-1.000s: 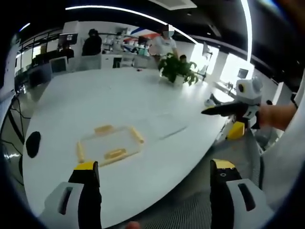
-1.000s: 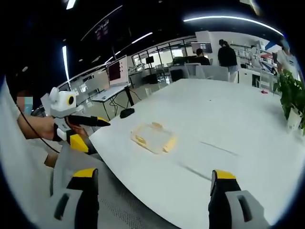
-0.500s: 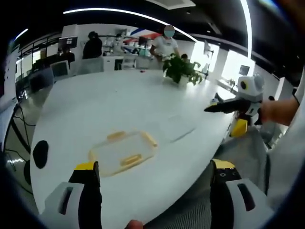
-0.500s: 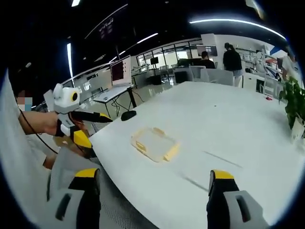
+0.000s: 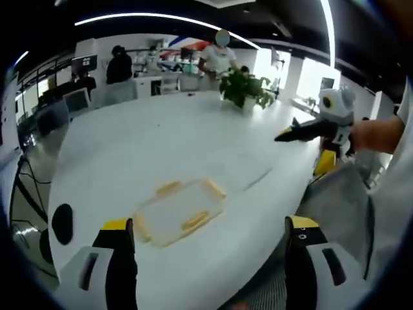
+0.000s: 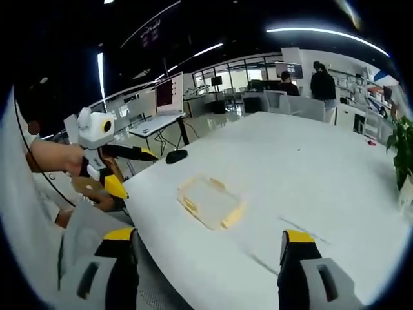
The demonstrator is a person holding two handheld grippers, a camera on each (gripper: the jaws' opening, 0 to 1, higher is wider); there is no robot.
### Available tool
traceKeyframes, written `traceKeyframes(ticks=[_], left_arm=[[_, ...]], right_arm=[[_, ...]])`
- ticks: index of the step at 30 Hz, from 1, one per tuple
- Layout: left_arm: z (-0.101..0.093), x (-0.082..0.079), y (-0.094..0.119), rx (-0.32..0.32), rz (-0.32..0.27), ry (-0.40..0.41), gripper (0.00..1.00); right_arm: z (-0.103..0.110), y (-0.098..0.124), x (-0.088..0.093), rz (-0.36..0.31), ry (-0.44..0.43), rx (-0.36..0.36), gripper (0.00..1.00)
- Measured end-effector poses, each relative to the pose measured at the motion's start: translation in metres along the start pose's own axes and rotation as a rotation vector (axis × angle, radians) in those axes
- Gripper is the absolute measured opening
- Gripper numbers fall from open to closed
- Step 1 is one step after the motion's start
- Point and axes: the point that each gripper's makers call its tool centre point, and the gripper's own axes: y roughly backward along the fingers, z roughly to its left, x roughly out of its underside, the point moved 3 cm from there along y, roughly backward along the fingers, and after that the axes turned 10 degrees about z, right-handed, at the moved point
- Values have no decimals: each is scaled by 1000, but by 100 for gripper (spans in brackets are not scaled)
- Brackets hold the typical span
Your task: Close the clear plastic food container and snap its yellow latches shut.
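A flat clear plastic container (image 5: 179, 212) with yellow latches (image 5: 194, 222) lies on the white table (image 5: 161, 142), also seen as the container (image 6: 210, 202) in the right gripper view. My left gripper (image 5: 205, 242) is open, held in the air short of the container, jaws wide apart. In the right gripper view, my right gripper (image 6: 205, 248) is open too, near the table edge, well short of the container. The right gripper (image 5: 303, 132) appears at the right of the left gripper view, held by a hand. The left gripper (image 6: 132, 154) appears at the left of the right gripper view.
A potted plant (image 5: 245, 90) stands at the far side of the table. A black mouse-like object (image 5: 62, 223) lies near the table's left edge. People (image 5: 219, 58) stand among desks and monitors (image 6: 169, 94) in the background. A faint clear sheet (image 5: 258, 179) lies right of the container.
Both cameras moved: the container now sits closer to the middle between the left jaws and slightly lower in the right gripper view. The container itself stayed put. Both grippers remain open.
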Motion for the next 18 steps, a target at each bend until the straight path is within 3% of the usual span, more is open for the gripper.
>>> traceKeyframes(ticks=[18], left_arm=[[23, -3, -9, 29, 22, -68, 90]], right_arm=[[-4, -32, -15, 52, 62, -32, 90]])
